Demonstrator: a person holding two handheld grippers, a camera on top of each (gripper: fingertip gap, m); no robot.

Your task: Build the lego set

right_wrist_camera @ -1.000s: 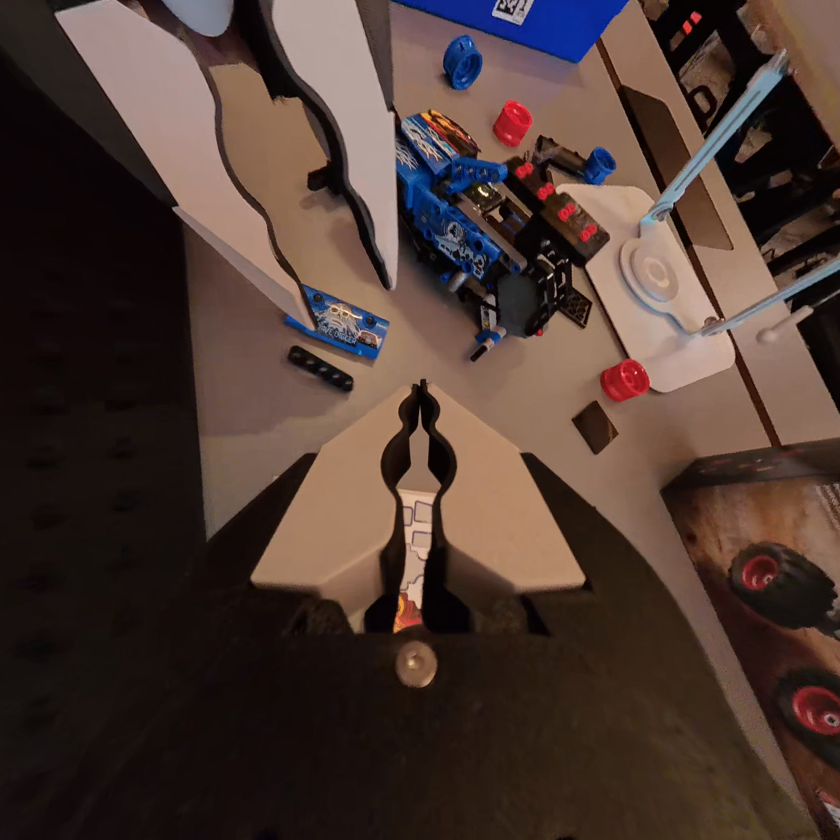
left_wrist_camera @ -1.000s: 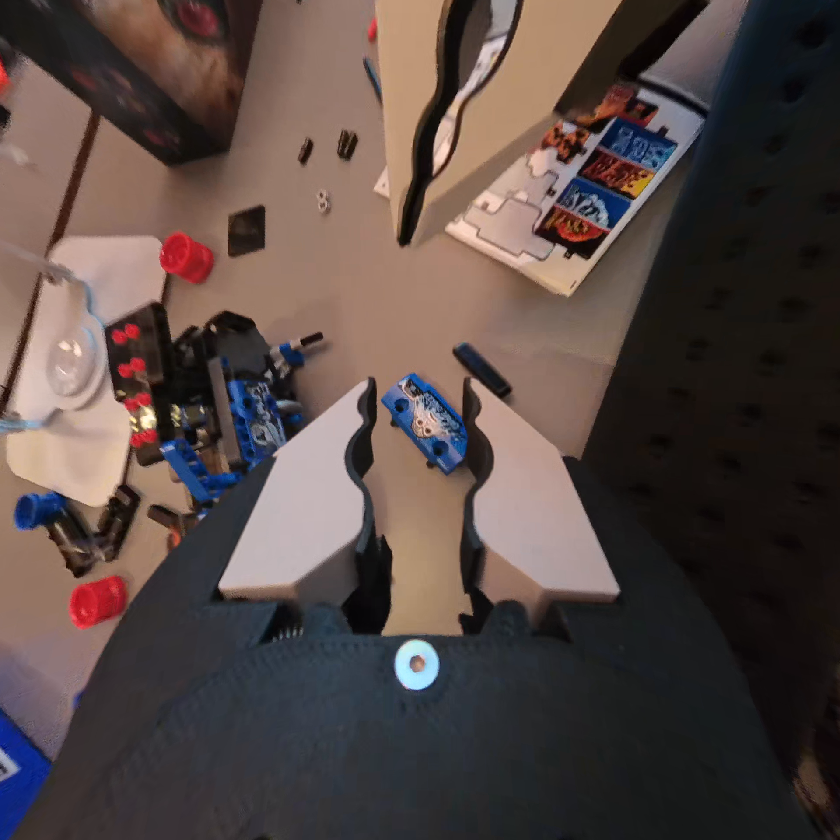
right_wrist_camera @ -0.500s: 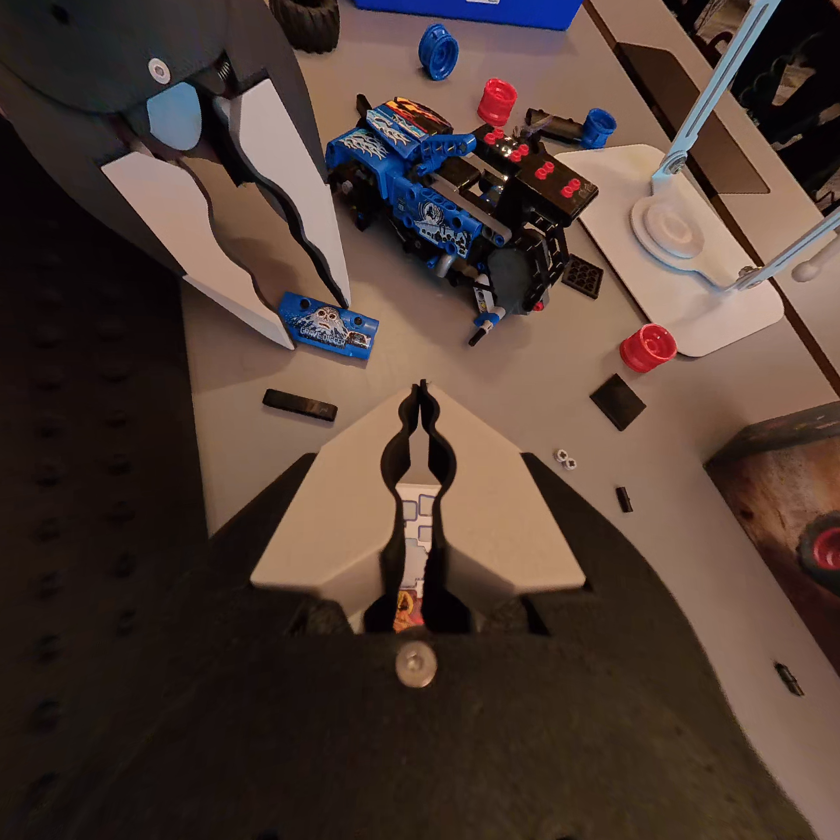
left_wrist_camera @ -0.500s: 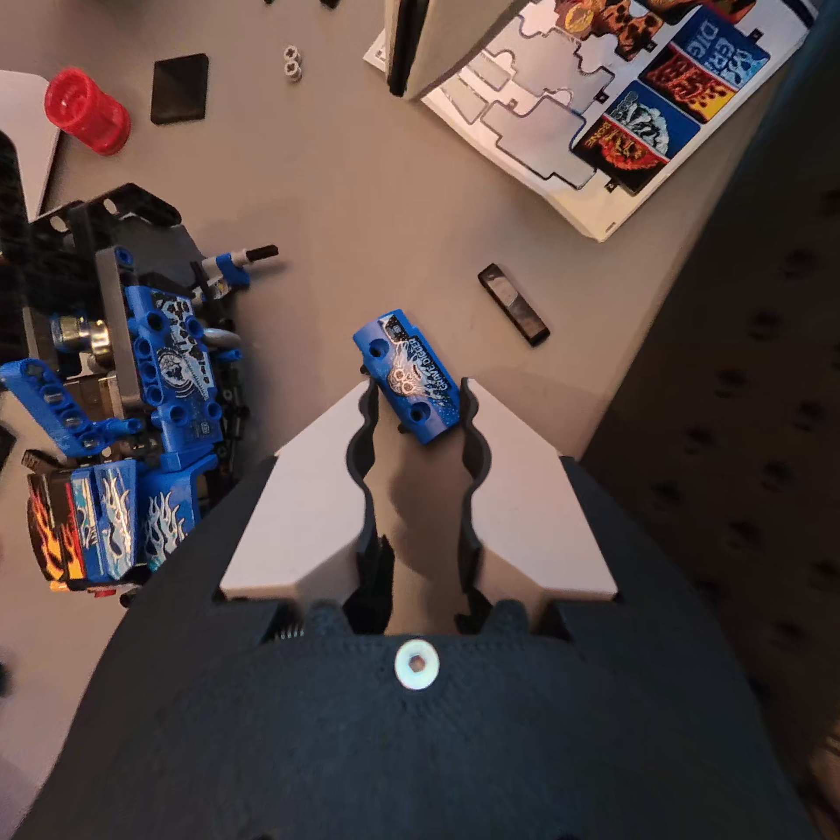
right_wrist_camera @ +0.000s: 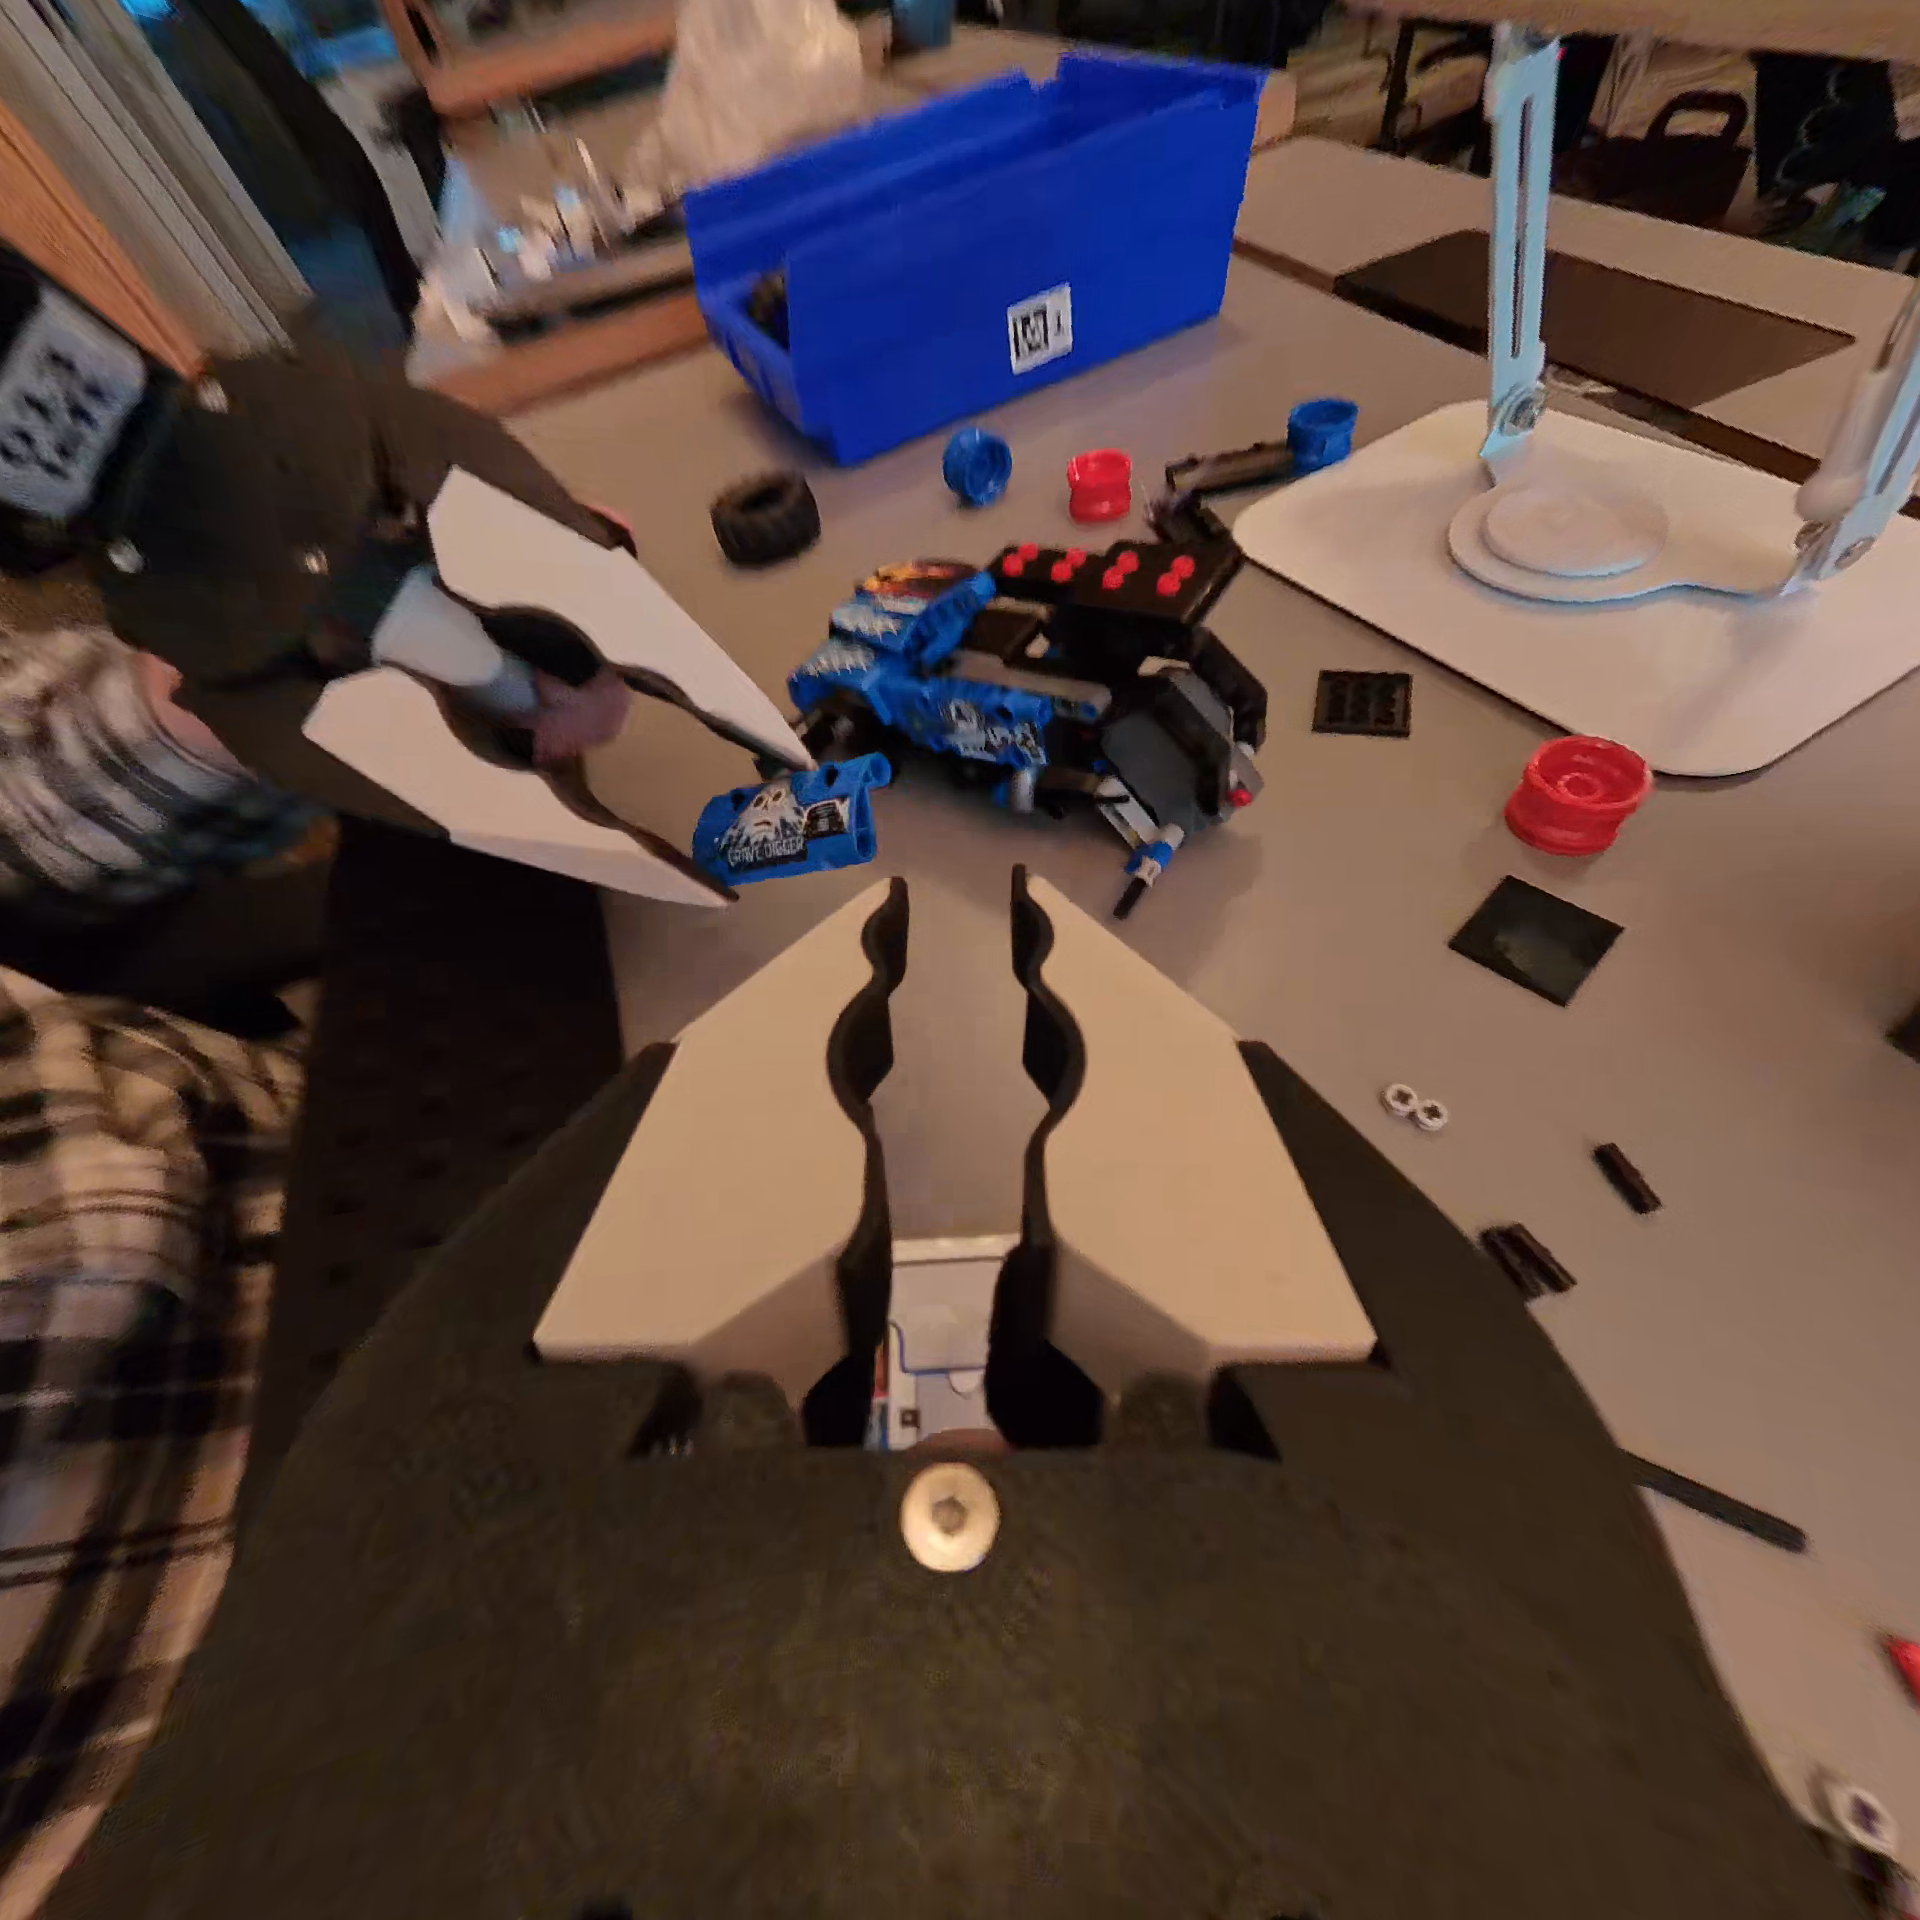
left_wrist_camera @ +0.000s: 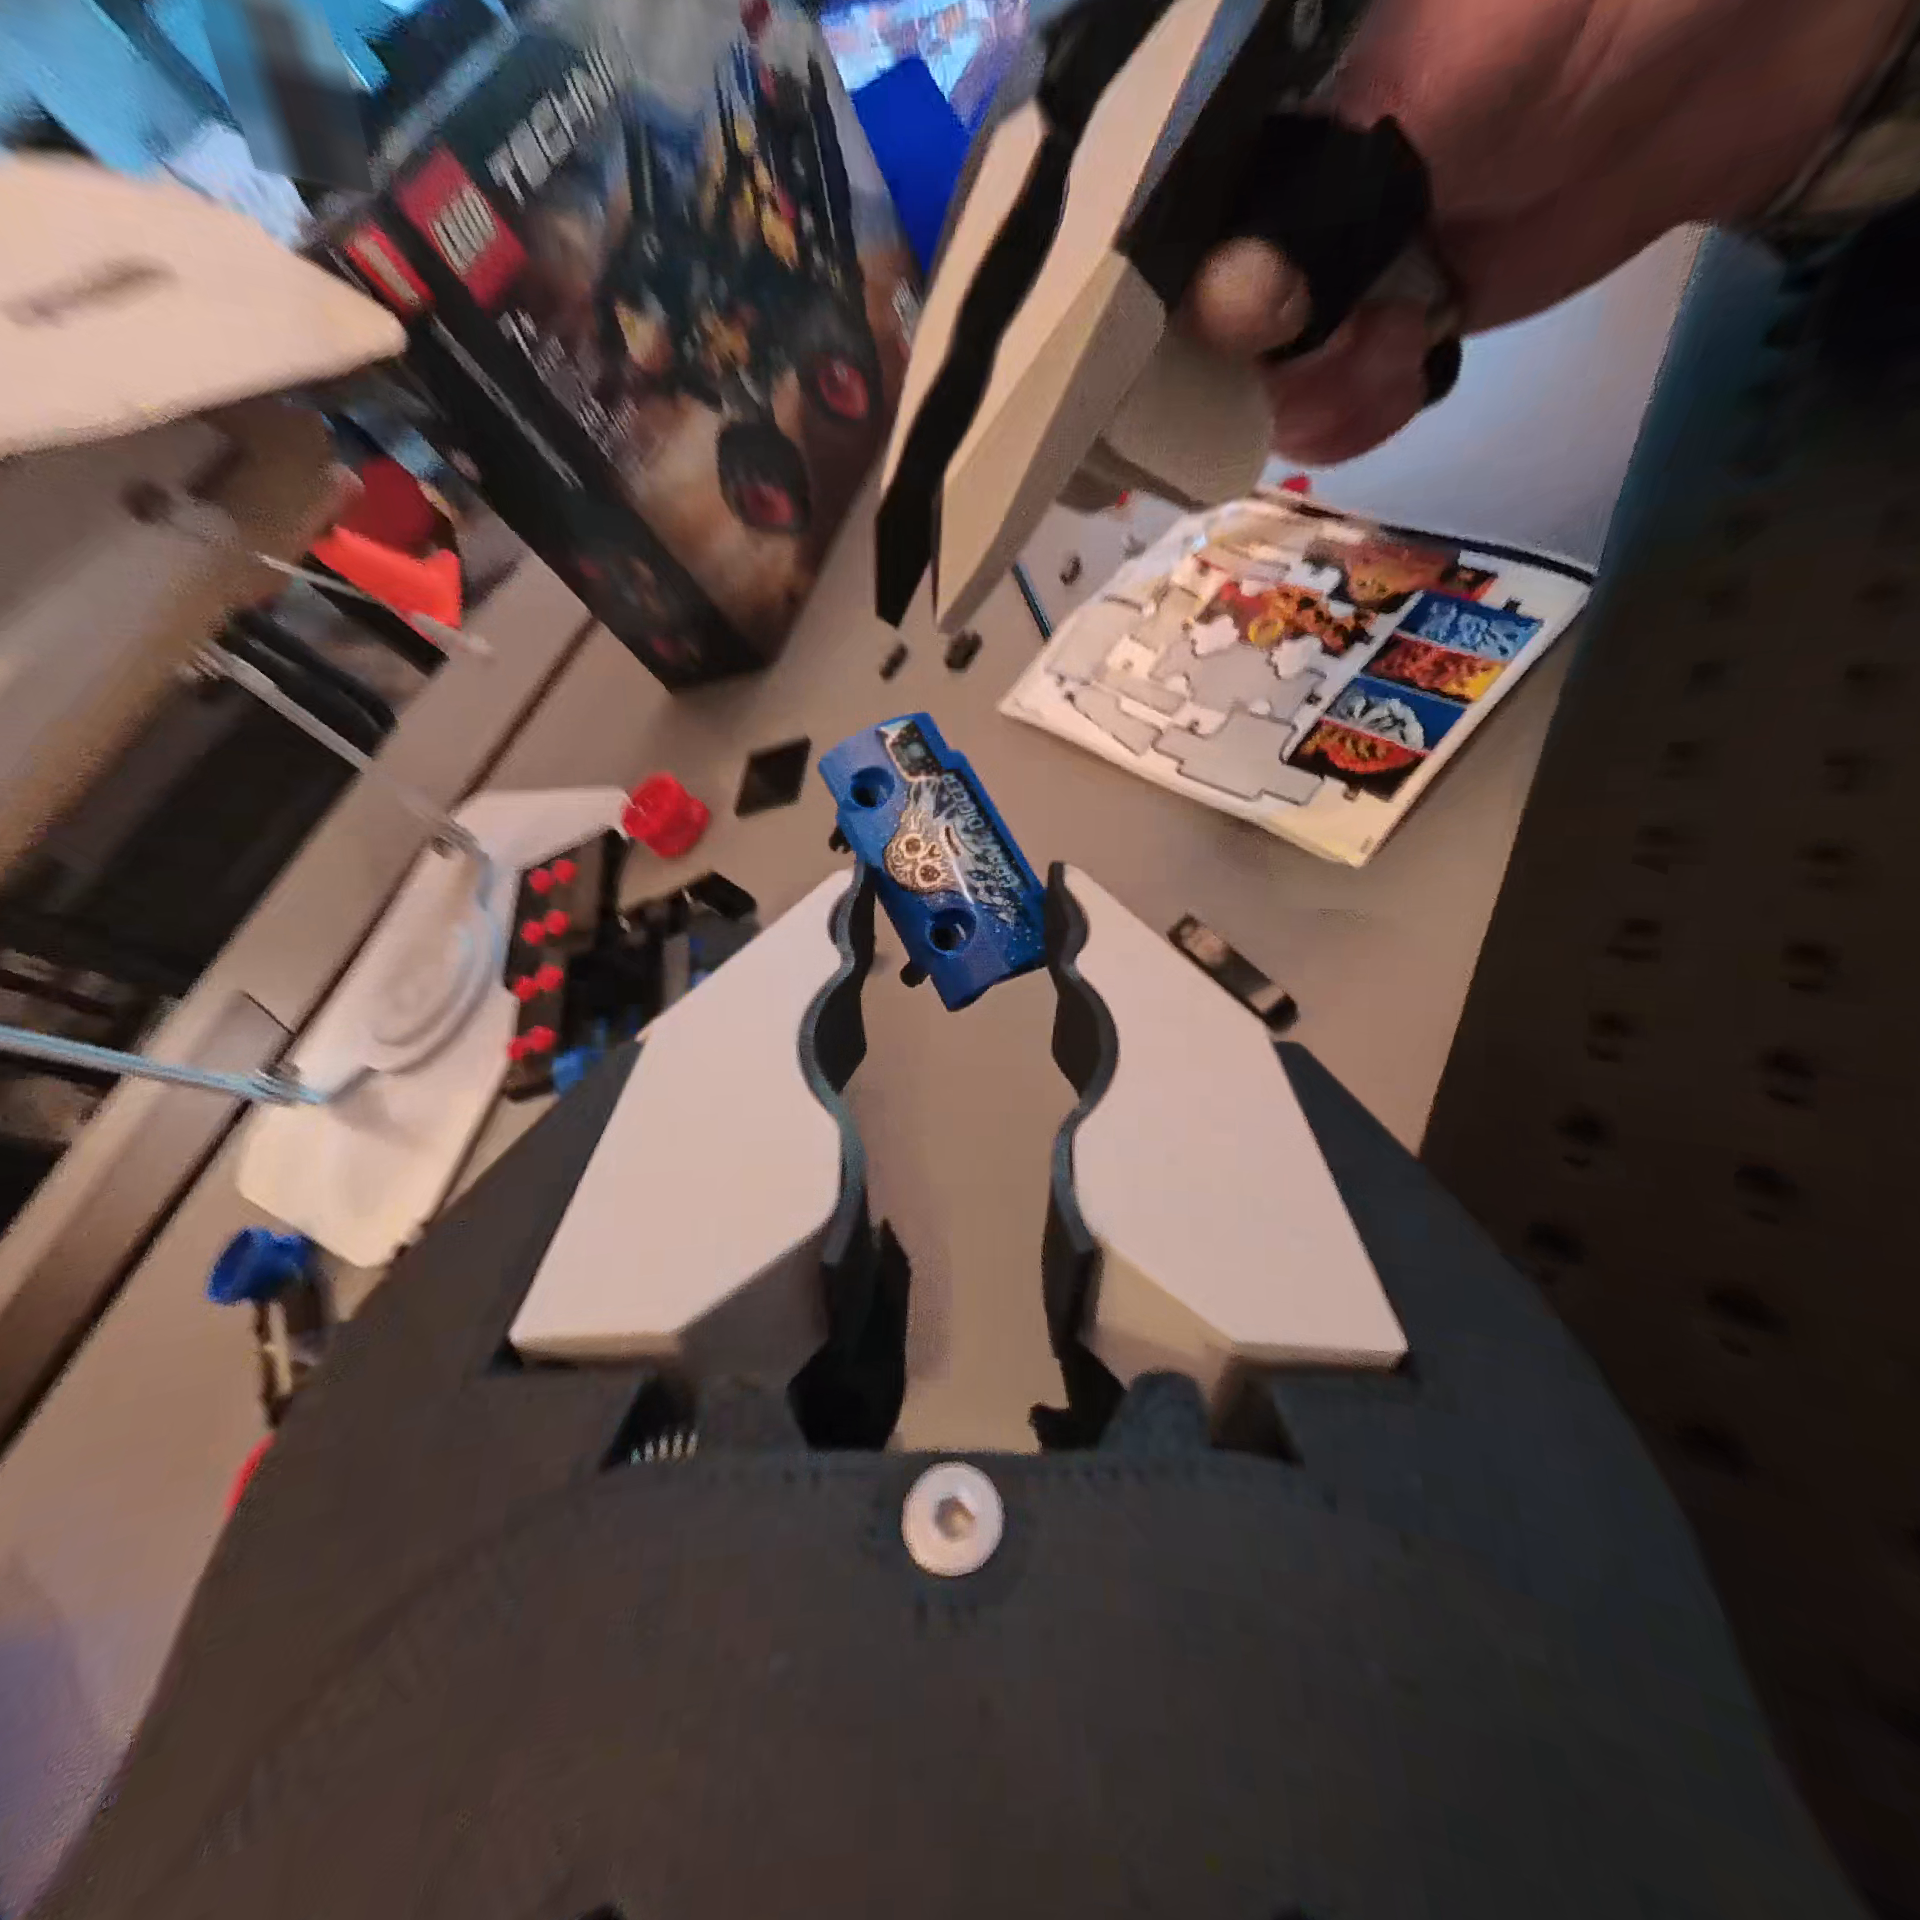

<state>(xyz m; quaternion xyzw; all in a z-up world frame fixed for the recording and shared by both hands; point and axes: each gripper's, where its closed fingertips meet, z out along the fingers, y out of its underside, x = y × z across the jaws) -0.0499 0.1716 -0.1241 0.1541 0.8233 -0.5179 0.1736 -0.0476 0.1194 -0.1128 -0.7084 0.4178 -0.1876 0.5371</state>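
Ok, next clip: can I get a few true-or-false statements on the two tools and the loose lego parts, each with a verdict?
1. The left tool grips the blue panel at its fingertips. True.
2. The right tool is clamped on a red wheel. False: its jaws stand apart and empty; the red wheel lies on the table.
3. The partly built truck sits on the table. True.
4. The black tyre is mounted on the truck. False: it lies loose, apart from the truck, in front of the blue bin.
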